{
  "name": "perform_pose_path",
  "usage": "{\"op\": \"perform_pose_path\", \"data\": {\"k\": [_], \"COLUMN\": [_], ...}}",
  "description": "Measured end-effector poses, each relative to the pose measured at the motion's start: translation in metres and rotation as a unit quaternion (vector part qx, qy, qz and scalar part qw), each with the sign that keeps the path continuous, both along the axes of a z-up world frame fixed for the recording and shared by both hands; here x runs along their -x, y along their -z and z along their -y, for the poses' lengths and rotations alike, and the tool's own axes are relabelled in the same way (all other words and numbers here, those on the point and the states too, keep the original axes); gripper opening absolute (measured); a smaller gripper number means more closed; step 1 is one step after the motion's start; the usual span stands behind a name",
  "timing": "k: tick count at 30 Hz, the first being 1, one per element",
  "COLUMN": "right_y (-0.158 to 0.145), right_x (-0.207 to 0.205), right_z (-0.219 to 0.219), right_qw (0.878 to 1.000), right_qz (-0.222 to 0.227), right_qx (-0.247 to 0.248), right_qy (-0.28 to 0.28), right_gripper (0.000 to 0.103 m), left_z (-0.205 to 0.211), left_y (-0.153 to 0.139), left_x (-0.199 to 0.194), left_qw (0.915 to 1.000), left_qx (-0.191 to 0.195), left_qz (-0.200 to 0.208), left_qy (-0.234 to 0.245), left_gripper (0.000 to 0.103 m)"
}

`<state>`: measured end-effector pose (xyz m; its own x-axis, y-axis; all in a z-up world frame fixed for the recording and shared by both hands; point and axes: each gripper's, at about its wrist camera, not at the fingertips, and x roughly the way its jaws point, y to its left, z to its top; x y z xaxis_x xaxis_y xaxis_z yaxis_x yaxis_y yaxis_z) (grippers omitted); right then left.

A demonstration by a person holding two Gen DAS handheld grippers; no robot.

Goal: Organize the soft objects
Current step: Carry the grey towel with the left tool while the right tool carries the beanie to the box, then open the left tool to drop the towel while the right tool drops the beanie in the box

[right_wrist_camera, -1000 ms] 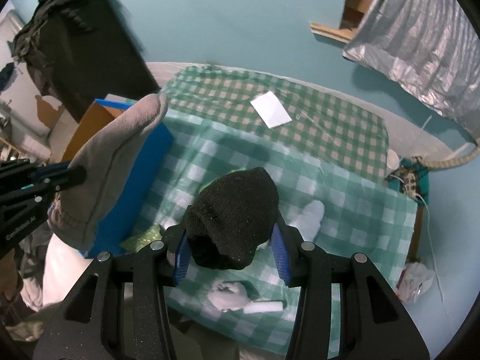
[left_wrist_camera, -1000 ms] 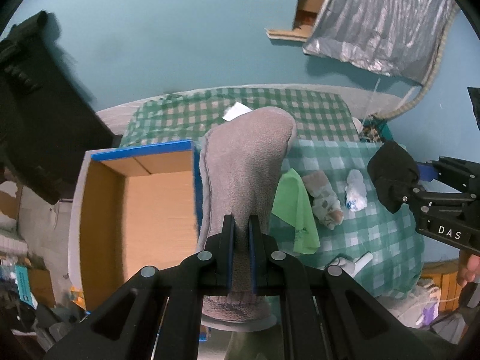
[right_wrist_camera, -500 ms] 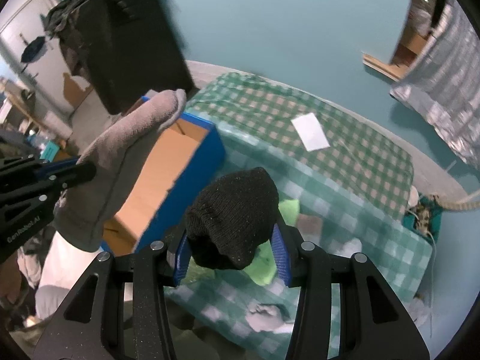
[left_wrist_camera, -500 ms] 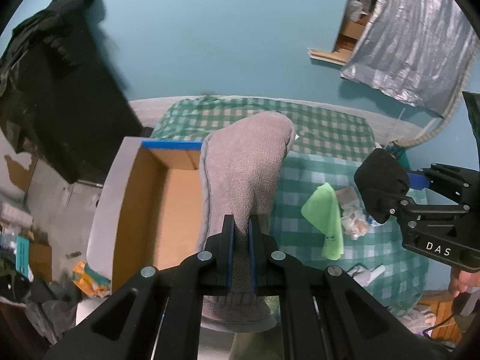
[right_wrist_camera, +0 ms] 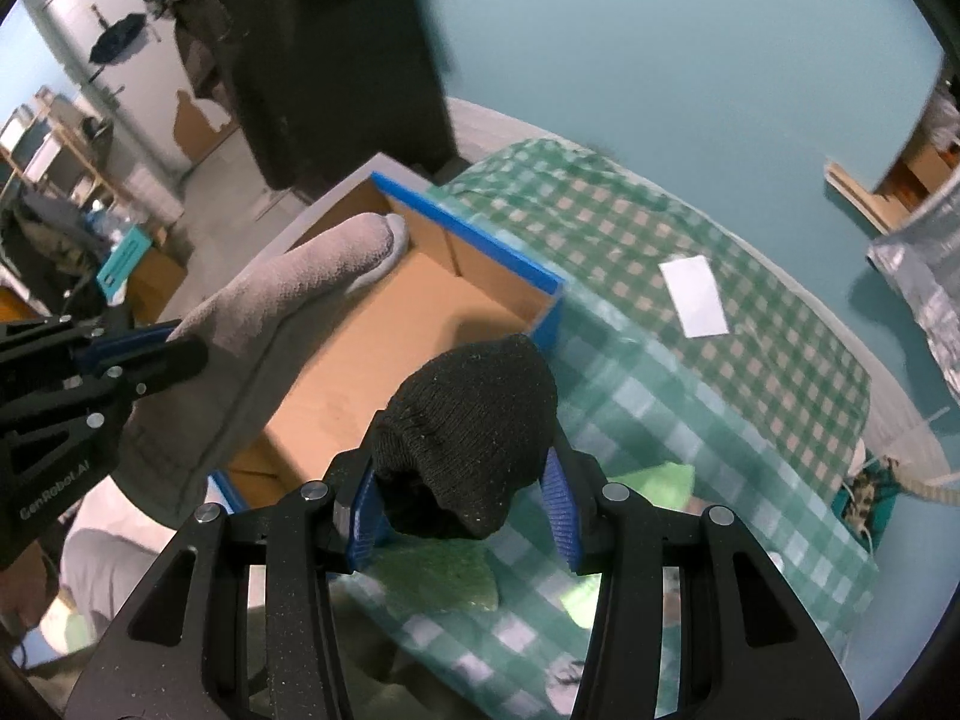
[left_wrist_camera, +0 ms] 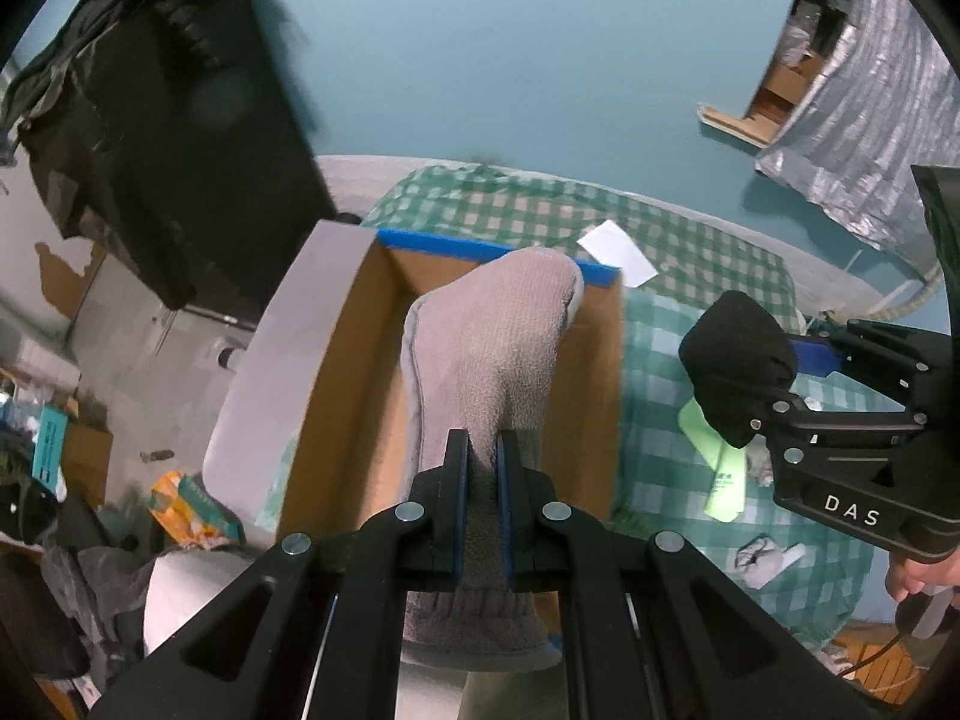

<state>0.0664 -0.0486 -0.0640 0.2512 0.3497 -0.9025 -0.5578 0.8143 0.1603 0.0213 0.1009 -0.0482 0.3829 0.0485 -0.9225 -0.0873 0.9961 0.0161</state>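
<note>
My left gripper [left_wrist_camera: 482,450] is shut on a grey fuzzy sock [left_wrist_camera: 486,348], which hangs over the open cardboard box [left_wrist_camera: 360,360] with a blue rim. In the right wrist view the same grey sock [right_wrist_camera: 288,294] reaches over the box [right_wrist_camera: 420,312] from the left. My right gripper [right_wrist_camera: 459,498] is shut on a black knit bundle [right_wrist_camera: 474,414], held above the box's near right corner and the checkered cloth. From the left wrist view the black bundle [left_wrist_camera: 738,360] sits right of the box.
A green checkered cloth [right_wrist_camera: 690,360] covers the table, with a white card [right_wrist_camera: 696,297], a green cloth [left_wrist_camera: 720,468] and small white items [left_wrist_camera: 768,558] on it. Dark clothing [left_wrist_camera: 162,138] hangs at the left. Clutter lies on the floor at the lower left.
Both grippers have swung left with their loads. The grey sock now hangs over the box's inside instead of its right wall, and the black bundle has come to the box's corner.
</note>
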Motion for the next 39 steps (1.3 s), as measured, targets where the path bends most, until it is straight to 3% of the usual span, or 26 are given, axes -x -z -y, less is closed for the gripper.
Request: {"op": "perform_pose_path", "data": {"k": [18,22,23,25,26,27,39], "right_y": [0.046,0.05,0.05,0.049,0.049,0.048,0.035], "right_x": [-0.01,-0.011,-0.011,-0.01,-0.01,-0.009,-0.009], "right_z": [-0.078,-0.086,-0.088,-0.089,-0.09,-0.09,-0.074], "right_qw": [0.998,0.998,0.998,0.999,0.999,0.999,1.0], "right_qz": [-0.05,-0.053,-0.051,-0.043,-0.04,-0.038,-0.031], "right_qx": [0.004,0.004,0.006,0.015,0.017,0.015,0.001], "right_qy": [-0.035,-0.031,-0.031,-0.027,-0.025,-0.025,-0.001], "right_gripper": [0.046,0.051,0.052,0.057,0.062,0.065,0.069], "left_z": [-0.052,-0.057,-0.057,-0.057,-0.056,-0.056,-0.053], "left_y": [0.051,0.057,0.057,0.056,0.055,0.053,0.043], "left_x": [-0.006,-0.007,-0.008,-0.007,-0.006,-0.005,0.004], "left_qw": [0.9977,0.9969,0.9968,0.997,0.9974,0.9978,0.9982], "left_qx": [0.002,-0.001,-0.005,-0.012,-0.016,-0.02,-0.014], "left_qz": [-0.052,-0.064,-0.066,-0.065,-0.059,-0.05,-0.041], "left_qy": [-0.043,-0.046,-0.045,-0.041,-0.04,-0.039,-0.042], "left_gripper": [0.009,0.011,0.016,0.04,0.057,0.062,0.063]}}
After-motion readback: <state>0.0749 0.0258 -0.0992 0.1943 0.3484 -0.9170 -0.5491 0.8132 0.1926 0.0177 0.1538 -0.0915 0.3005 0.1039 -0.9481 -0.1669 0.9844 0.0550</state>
